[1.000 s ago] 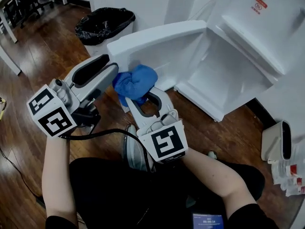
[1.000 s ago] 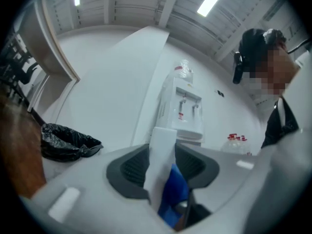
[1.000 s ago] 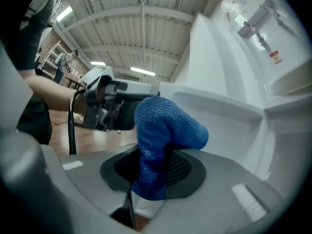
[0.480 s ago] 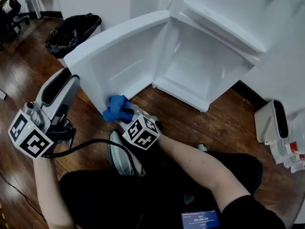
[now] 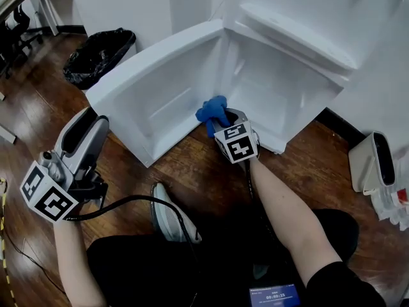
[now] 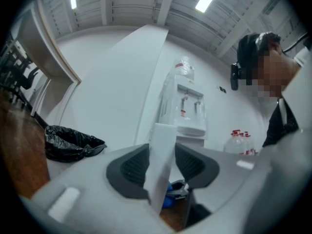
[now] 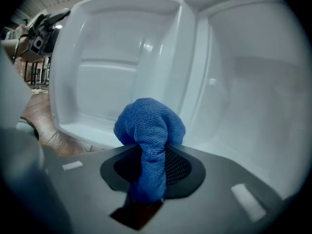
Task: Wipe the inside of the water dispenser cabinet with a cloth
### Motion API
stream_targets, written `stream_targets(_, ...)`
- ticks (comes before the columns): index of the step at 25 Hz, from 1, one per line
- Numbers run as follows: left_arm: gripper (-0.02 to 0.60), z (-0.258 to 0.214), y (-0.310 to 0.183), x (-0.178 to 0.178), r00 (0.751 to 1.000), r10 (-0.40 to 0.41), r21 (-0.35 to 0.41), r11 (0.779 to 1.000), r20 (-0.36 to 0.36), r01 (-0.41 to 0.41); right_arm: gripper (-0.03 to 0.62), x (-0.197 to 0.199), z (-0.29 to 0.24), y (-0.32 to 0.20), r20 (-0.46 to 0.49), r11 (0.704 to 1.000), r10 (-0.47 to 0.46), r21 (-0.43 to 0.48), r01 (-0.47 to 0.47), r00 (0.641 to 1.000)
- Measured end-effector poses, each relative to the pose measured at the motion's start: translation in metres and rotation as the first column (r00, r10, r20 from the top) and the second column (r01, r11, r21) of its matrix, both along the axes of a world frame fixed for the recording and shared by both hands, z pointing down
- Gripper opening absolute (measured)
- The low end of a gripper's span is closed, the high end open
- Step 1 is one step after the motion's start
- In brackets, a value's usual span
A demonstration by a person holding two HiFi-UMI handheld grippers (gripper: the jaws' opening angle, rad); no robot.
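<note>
Two solid grips: right gripper (image 7: 152,168) clenched on blue cloth (image 7: 149,125), left gripper (image 6: 163,173) pinching cabinet door (image 5: 160,75). Push cloth flat inside cabinet (image 5: 275,88), sweep slow.

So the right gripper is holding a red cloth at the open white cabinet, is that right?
Not quite: the cloth is blue, not red, as the right gripper view shows. The right gripper does hold it at the open white cabinet.
</note>
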State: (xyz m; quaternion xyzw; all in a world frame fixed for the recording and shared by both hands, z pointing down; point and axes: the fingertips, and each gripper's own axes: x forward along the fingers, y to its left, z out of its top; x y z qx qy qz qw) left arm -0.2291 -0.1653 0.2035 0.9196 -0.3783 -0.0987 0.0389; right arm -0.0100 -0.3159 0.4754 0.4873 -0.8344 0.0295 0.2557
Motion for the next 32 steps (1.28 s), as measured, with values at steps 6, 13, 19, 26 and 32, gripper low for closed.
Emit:
stream_targets(6, 0.164, -0.022, 0.008, -0.013, 0.987, -0.122, 0.11, 0.988, 0.103, 0.11, 0.112, -0.012, -0.009, 0.02, 0.045, 0.999, -0.012, -0.044, 0.014, 0.999)
stream_targets(13, 0.127, -0.126, 0.077, 0.016, 0.998, 0.023, 0.305, 0.952, -0.064, -0.002, 0.112, -0.019, -0.089, 0.057, 0.274, 0.978, -0.172, -0.067, 0.198, 0.946)
stream_targets(19, 0.211, -0.052, 0.075, 0.146, 0.922, 0.37, 0.009, 0.928, 0.112, -0.373, 0.112, 0.001, -0.202, 0.137, 0.49, 0.911, -0.361, 0.003, 0.412, 0.793)
stream_targets(26, 0.338, -0.001, 0.037, 0.208, 0.867, 0.49, -0.204, 0.861, 0.088, -0.466, 0.112, 0.026, -0.241, 0.178, 0.497, 0.865, -0.481, 0.136, 0.483, 0.722)
stream_targets(32, 0.383, 0.07, 0.07, 0.208, 0.777, 0.578, -0.254, 0.814, 0.251, -0.523, 0.112, 0.03, -0.216, 0.192, 0.533, 0.822, -0.524, 0.112, 0.559, 0.664)
